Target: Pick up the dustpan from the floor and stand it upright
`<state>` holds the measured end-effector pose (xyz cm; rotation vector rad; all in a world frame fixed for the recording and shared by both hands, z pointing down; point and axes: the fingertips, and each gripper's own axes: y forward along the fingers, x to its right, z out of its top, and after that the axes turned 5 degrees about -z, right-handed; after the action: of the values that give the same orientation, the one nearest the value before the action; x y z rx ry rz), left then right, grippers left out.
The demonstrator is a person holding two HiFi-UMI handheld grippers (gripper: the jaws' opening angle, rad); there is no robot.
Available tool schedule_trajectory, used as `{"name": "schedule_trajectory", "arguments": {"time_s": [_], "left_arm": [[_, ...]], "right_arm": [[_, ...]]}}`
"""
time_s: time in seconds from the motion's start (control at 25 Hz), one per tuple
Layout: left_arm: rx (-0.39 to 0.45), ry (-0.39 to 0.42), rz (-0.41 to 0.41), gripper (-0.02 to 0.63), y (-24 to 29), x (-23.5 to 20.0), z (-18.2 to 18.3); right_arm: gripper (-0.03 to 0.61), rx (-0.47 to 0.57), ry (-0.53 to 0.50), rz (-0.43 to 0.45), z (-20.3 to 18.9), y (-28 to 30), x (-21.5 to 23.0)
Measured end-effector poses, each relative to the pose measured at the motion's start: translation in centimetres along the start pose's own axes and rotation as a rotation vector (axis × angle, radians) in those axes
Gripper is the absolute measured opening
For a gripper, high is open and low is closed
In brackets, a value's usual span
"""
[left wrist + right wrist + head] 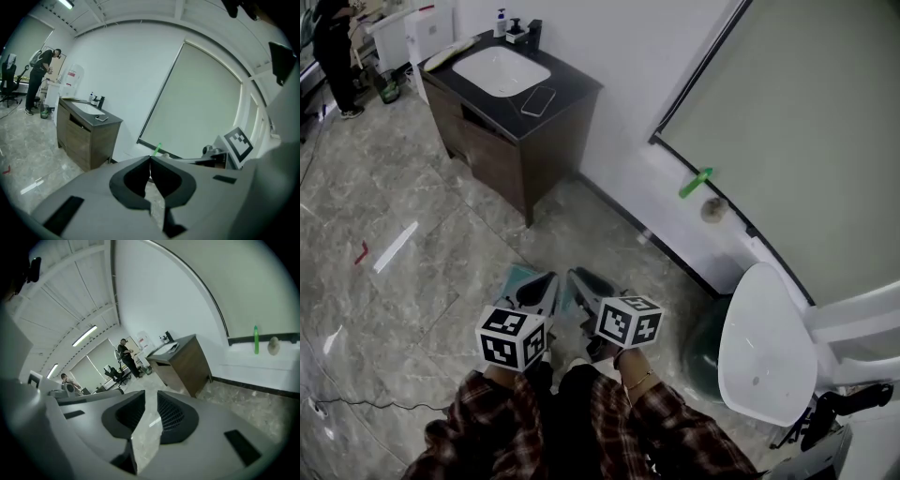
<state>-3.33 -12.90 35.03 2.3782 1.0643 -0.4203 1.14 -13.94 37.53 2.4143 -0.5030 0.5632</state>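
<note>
Floor: grey marbled tile [441,262], under and beyond jaws; white strip [396,246] and red mark [362,252] off to left.
Wall: white [619,56], ahead of jaws.
Blind: big pale grey-green panel [806,122], dark frame, ahead-right of jaws.
Vanity: brown cabinet [511,141], dark top, white basin [500,70]; ahead-left of jaws, against wall.
Ceiling: white panels [70,296], strip lights [84,336] on, high above jaws.

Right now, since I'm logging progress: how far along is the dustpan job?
Done: cannot tell. A pale teal thing on the floor, perhaps the dustpan, is mostly covered in the head view. In hand: nothing. The left gripper has its fingers together; the right gripper has its fingers apart, with only floor between. Left: unclear until that thing shows.
</note>
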Motion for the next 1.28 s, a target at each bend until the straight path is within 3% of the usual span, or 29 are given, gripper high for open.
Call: {"name": "schedule_trajectory", "arguments": {"time_s": [0.12,0.36,0.56,1.28], "left_arm": [[0.03,0.033,-0.023,0.012,-1.1,1.4,2.7],[0.072,0.095,-0.065,0.012,-3.9,4.1,5.2],[0.082,0.161,-0.068,0.012,-5.0,5.0,6.4],[0.133,0.164,-0.075,0.012,-5.7,5.6,7.3]], "right_arm": [[0.028,0.108,-0.065,0.029,3.5,-2.3,-2.8],[0.012,0.201,-0.235,0.057,6.3,-6.5,-7.5],[0.011,0.237,-0.269,0.063,7.0,-8.0,-8.8],[0.011,0.278,-0.287,0.052,7.8,-8.5,-9.2]]}}
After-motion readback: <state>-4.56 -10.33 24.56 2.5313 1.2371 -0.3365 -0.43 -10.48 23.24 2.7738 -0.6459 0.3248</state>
